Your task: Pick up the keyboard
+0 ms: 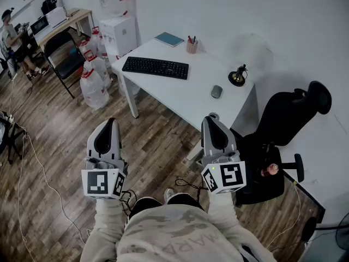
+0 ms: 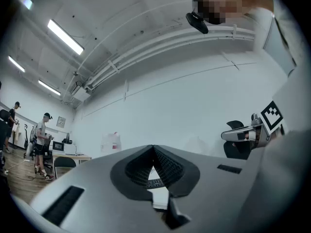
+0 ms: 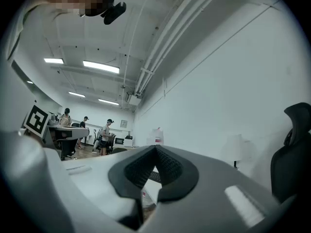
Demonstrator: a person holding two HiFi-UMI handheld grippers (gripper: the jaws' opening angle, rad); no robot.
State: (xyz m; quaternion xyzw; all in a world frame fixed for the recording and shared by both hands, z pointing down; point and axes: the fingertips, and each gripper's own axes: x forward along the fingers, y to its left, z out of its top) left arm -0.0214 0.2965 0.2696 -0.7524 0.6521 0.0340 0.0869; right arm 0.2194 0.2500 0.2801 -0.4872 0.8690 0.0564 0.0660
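Note:
A black keyboard [image 1: 155,67] lies flat on the white desk [image 1: 180,100], toward its far left part. Both grippers hang over the wooden floor, well short of the desk and apart from the keyboard. My left gripper [image 1: 112,123] is shut with nothing in it; in the left gripper view its ribbed pads meet at the tip [image 2: 153,148]. My right gripper [image 1: 210,118] is shut and empty too, its tip close to the desk's near corner; its pads meet in the right gripper view [image 3: 156,148]. A sliver of the keyboard [image 2: 154,182] shows through the left jaws' notch.
On the desk also sit a grey mouse [image 1: 216,91], a pen cup [image 1: 192,46], a teal notebook [image 1: 169,39] and a small dark lamp [image 1: 238,76]. A black office chair [image 1: 278,141] stands right of me. Water jugs [image 1: 94,86] and a box [image 1: 120,33] flank the desk's left.

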